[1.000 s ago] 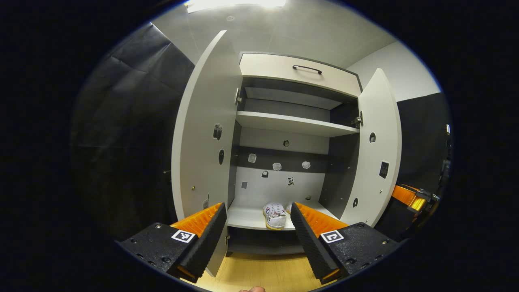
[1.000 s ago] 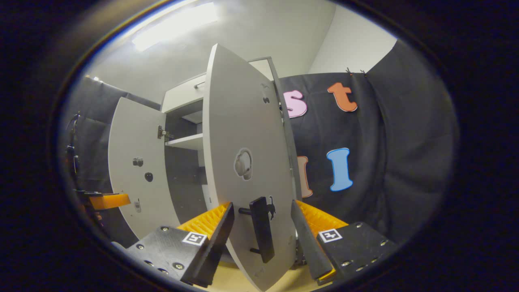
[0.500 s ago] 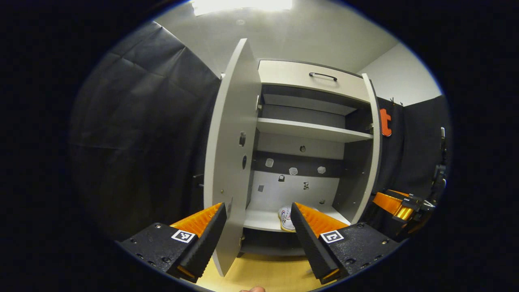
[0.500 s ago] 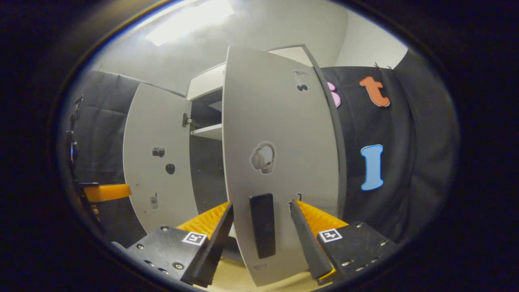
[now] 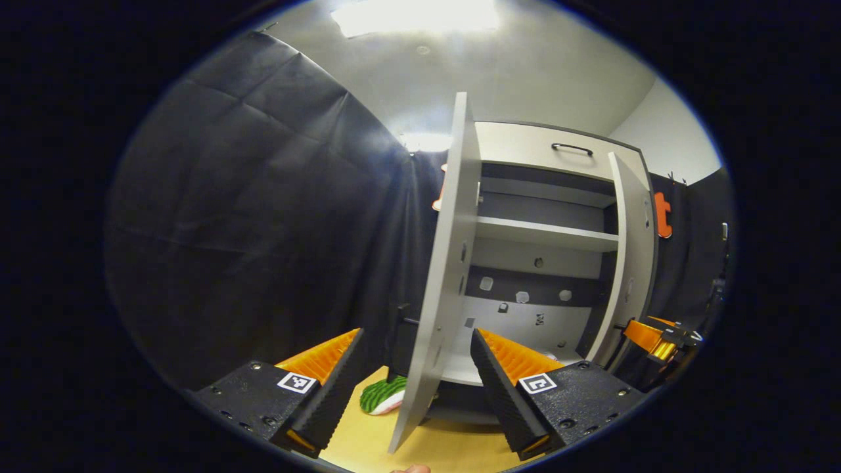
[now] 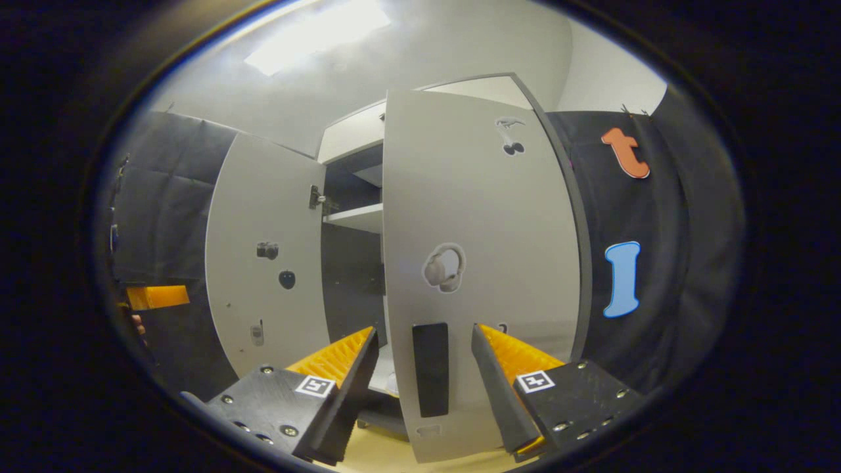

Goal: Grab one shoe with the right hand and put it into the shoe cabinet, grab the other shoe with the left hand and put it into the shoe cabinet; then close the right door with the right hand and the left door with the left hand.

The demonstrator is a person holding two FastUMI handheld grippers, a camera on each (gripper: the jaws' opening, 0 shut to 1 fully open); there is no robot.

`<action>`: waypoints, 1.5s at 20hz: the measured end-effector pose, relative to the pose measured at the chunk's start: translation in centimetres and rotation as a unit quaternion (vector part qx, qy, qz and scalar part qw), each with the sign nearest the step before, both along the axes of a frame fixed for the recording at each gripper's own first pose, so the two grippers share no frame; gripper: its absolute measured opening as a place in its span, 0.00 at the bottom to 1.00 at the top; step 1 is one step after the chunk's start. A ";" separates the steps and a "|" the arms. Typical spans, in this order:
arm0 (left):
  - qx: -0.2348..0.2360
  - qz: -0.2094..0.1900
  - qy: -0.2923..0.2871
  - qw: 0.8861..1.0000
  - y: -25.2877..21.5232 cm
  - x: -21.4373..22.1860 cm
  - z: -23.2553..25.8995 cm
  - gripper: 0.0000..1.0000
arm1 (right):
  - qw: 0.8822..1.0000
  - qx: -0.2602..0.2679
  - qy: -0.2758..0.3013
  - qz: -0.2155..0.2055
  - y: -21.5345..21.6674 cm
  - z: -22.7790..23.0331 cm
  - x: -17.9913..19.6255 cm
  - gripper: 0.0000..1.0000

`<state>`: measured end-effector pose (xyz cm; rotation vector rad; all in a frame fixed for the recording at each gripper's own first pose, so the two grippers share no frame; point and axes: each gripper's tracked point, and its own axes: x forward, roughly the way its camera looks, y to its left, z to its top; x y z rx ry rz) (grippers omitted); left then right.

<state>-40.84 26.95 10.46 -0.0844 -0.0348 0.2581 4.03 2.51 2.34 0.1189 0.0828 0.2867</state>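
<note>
The shoe cabinet (image 5: 545, 148) stands with both doors part open. My left gripper (image 5: 418, 335) is open, and the left door (image 5: 443, 263) stands edge-on between its fingers, its black handle (image 5: 397, 335) on the outer side. The bottom shelf (image 5: 460, 371) is mostly hidden by that door and one finger. My right gripper (image 6: 424, 330) is open in front of the right door (image 6: 479, 249). That door's black handle (image 6: 430, 368) sits between the fingers, untouched. The right door (image 5: 631, 263) is swung well in, with the right gripper (image 5: 657, 335) outside it.
A green striped object (image 5: 384, 394) lies on the wooden floor (image 5: 420, 447) left of the cabinet. Black cloth walls close in on both sides. The left door (image 6: 269, 263) stands wide, with the left gripper (image 6: 158, 297) and a hand (image 6: 136, 322) beyond it.
The left gripper has swung left, so the left door now stands edge-on between its fingers and hides the shoe. The right door has turned further toward shut, with the right gripper following it.
</note>
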 end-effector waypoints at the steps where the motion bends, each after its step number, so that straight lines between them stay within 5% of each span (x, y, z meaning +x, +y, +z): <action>1: 0.002 0.010 0.001 1.000 1.0 0.0 -0.1 0.92 | 1.000 0.001 0.000 -0.001 0.0 0.0 0.0 0.85; 10: 0.020 0.029 0.024 0.999 4.3 3.3 -1.9 0.96 | 0.999 -0.005 0.004 -0.033 -1.5 -0.5 0.4 0.85; 22: 0.077 -0.015 0.057 0.995 4.4 4.9 -2.7 0.95 | 0.998 -0.008 0.013 -0.055 -2.3 -1.2 0.4 0.85; 30: 0.034 -0.056 0.057 0.996 3.4 5.2 -3.1 0.87 | 0.999 0.004 0.010 -0.052 -2.1 -0.9 0.5 0.85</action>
